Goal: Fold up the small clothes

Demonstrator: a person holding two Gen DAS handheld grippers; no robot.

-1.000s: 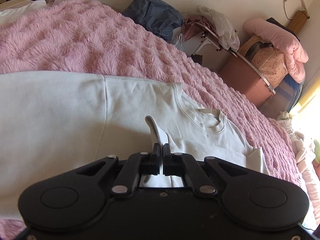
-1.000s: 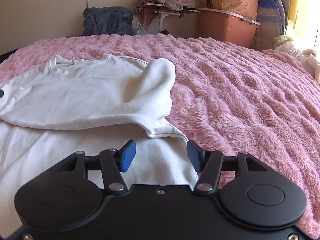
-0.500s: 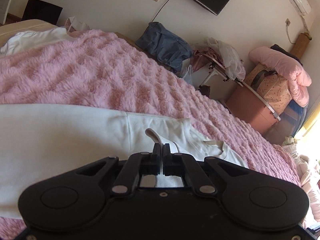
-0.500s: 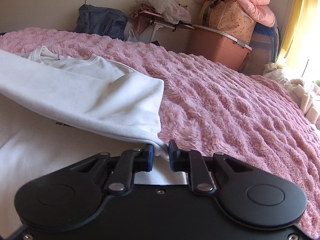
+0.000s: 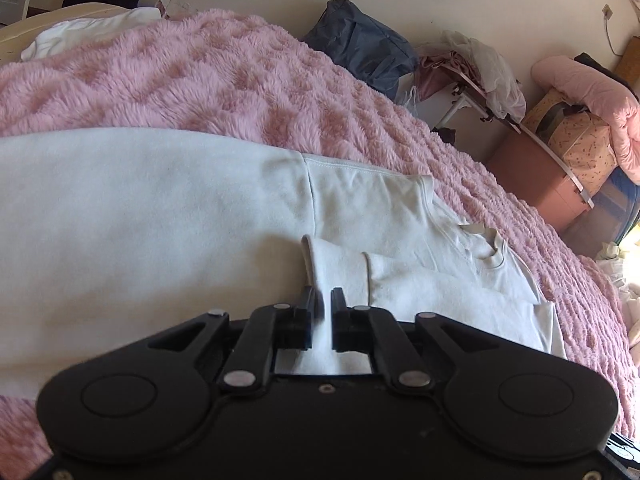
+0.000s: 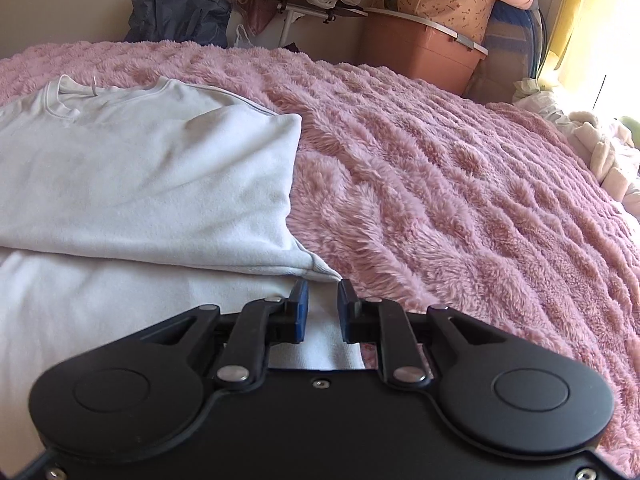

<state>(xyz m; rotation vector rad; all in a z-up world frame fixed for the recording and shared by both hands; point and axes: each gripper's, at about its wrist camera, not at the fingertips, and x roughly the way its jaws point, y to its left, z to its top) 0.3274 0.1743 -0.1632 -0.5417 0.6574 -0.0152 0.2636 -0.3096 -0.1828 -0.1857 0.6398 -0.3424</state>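
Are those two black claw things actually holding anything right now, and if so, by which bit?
The left gripper is opening, letting go of the white sweatshirt's cuff. The right gripper pinches the folded sleeve's corner.

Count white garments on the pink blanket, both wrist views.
1: a white sweatshirt spread on the pink blanket, sleeves folded over its body. White fabric at the blanket's far edge may be another.

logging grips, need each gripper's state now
left gripper: opening, sleeve loose between its fingers
right gripper: closed on shirt
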